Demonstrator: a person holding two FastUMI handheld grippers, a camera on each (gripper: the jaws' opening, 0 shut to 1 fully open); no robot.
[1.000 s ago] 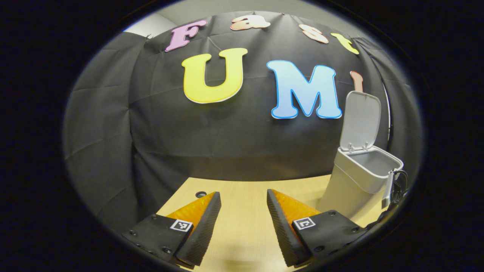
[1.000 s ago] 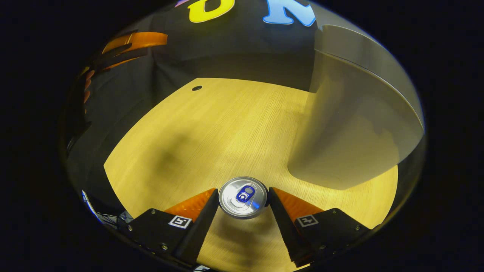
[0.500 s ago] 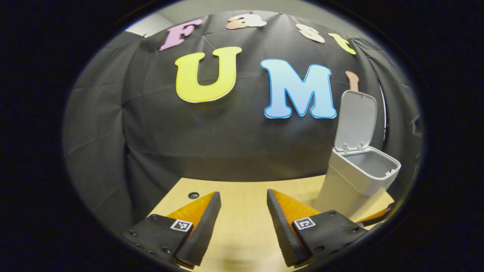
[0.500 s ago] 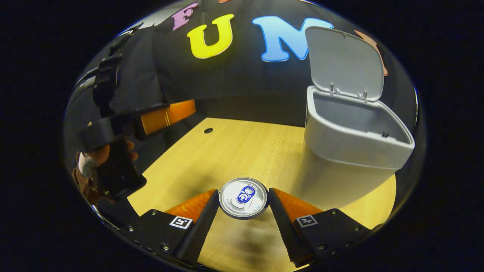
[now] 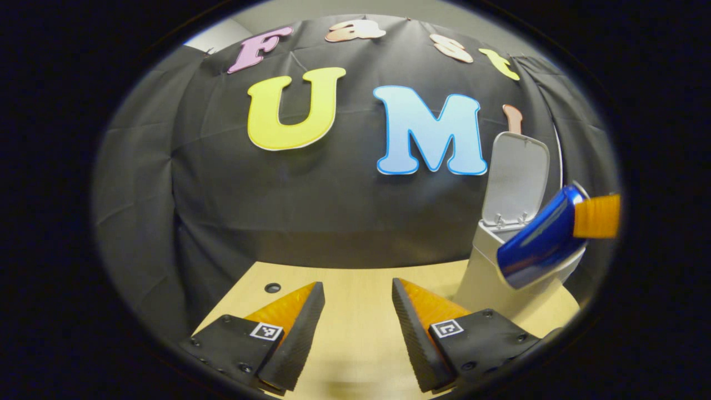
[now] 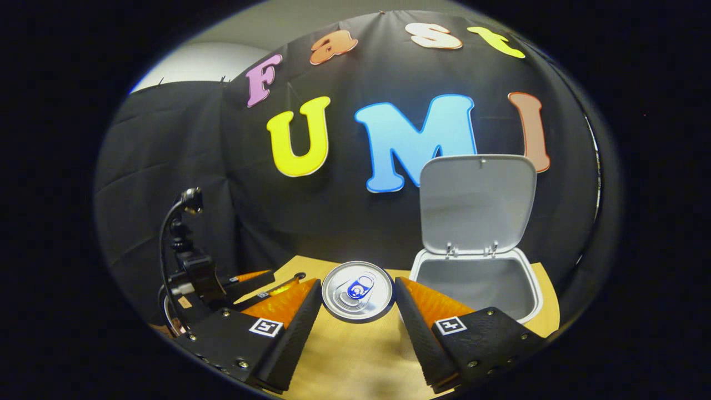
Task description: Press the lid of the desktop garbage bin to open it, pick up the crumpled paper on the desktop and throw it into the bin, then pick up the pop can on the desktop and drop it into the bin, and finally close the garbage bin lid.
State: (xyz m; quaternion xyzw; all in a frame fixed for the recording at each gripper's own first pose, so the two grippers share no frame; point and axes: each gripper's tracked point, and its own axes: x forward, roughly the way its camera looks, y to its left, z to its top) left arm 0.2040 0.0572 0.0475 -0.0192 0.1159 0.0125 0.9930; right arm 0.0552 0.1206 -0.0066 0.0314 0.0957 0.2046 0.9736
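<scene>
The right claw [image 6: 357,294] is closed on the pop can [image 6: 357,291], one finger pressing each side of it, with the can's silver top and pull tab facing the camera in the right gripper view. The can is clear of the counter [image 6: 355,361], which lies below it. Ahead of this claw and off to its right stands the desktop garbage bin [image 6: 472,286], its lid [image 6: 476,203] swung up and back so the grey inside is exposed; the can sits just left of the bin's rim in this view. To the claw's lower left the left claw [image 6: 253,278] shows farther off, with a black cable arching above its body. In the left gripper view, the left claw [image 5: 353,294] has its two fingers spread well apart with nothing between them, hanging above the bare wooden counter [image 5: 355,333], where a small dark hole [image 5: 272,288] lies ahead and to its left. To its right the blue pop can [image 5: 536,241] appears tilted, its top end raised toward a finger of the right claw [image 5: 597,216], in front of the bin's [image 5: 483,278] open mouth and raised lid [image 5: 514,178].
</scene>
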